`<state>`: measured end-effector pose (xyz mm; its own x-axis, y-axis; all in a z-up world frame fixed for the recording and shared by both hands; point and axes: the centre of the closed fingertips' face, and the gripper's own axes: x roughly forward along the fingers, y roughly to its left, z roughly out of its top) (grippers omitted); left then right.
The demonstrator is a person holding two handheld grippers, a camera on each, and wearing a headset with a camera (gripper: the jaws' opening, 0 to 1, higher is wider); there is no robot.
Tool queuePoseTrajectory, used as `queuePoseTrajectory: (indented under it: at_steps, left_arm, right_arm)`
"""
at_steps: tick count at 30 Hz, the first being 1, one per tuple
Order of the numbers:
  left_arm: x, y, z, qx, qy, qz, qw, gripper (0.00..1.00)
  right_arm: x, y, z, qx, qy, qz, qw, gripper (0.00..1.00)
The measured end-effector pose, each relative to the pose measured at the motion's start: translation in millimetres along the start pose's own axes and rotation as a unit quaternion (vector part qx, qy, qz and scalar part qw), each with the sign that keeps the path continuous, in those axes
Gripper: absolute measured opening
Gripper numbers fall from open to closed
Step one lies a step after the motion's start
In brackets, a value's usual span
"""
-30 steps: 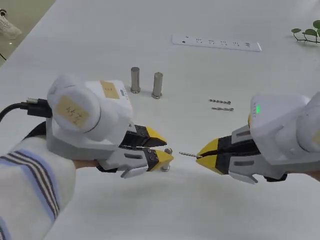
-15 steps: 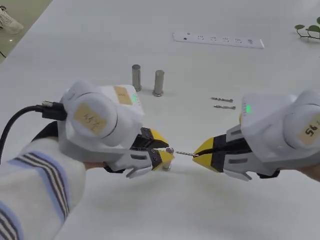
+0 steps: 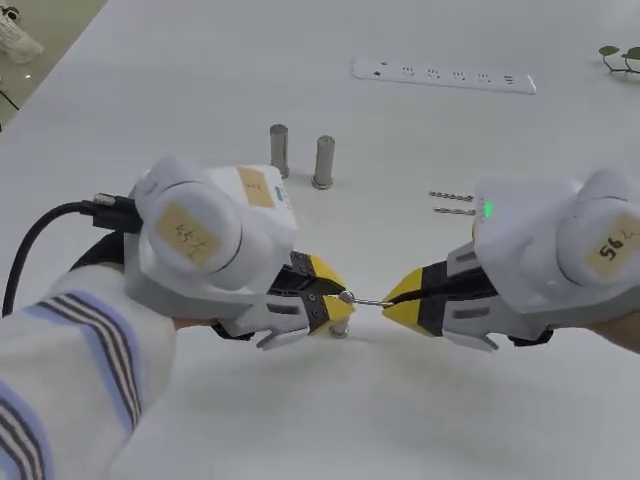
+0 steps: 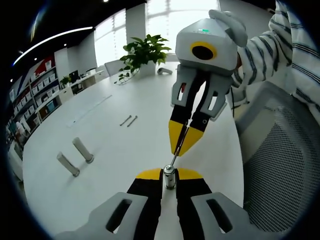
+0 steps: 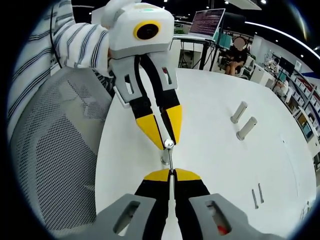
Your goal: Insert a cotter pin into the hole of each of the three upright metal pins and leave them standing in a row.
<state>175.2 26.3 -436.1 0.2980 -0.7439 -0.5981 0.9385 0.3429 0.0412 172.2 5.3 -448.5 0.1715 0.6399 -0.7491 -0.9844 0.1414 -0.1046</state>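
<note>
My left gripper (image 3: 333, 300) (image 4: 170, 175) is shut on an upright metal pin (image 3: 341, 318) (image 4: 170, 178) that stands on the white table (image 3: 330, 400). Facing it from the right, my right gripper (image 3: 393, 298) (image 5: 171, 174) is shut on a thin cotter pin (image 3: 368, 301) (image 5: 170, 161). The cotter pin's tip meets the head of the held metal pin (image 5: 167, 145); I cannot tell if it is inside the hole. Two more metal pins (image 3: 279, 150) (image 3: 323, 162) stand side by side farther back. Two spare cotter pins (image 3: 452, 204) lie on the table to the right.
A white power strip (image 3: 443, 77) lies along the far side of the table, with a potted plant (image 3: 622, 57) at the far right. A mesh chair back (image 5: 55, 150) stands behind the table's near edge. A black cable (image 3: 40, 235) trails from the left gripper.
The right gripper has carried the cotter pin leftward, closing the gap until its tip reaches the head of the held pin. The left gripper keeps its hold on the pin.
</note>
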Motion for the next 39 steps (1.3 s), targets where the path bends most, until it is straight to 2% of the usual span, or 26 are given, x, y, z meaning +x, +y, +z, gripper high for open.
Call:
queuePoseTrajectory:
  at_steps: [22, 24, 28, 39]
  left_arm:
    - [0.5, 0.6, -1.2, 0.005, 0.002, 0.000, 1.0000, 0.06]
    - [0.9, 0.7, -1.1, 0.001, 0.001, 0.001, 1.0000, 0.06]
    - [1.6, 1.1, -0.8, 0.003, 0.002, 0.002, 1.0000, 0.06]
    - [1.3, 1.1, -1.1, 0.004, 0.004, 0.004, 1.0000, 0.06]
  right_arm:
    - [15.8, 3.0, 14.4, 0.001, -0.028, 0.001, 0.9996, 0.00]
    - [15.2, 3.3, 17.9, 0.001, -0.037, 0.000, 0.9993, 0.00]
    - [12.0, 0.6, 18.0, -0.003, -0.036, -0.005, 0.9993, 0.04]
    - [5.8, 1.1, 12.3, 0.000, -0.031, -0.006, 0.9995, 0.00]
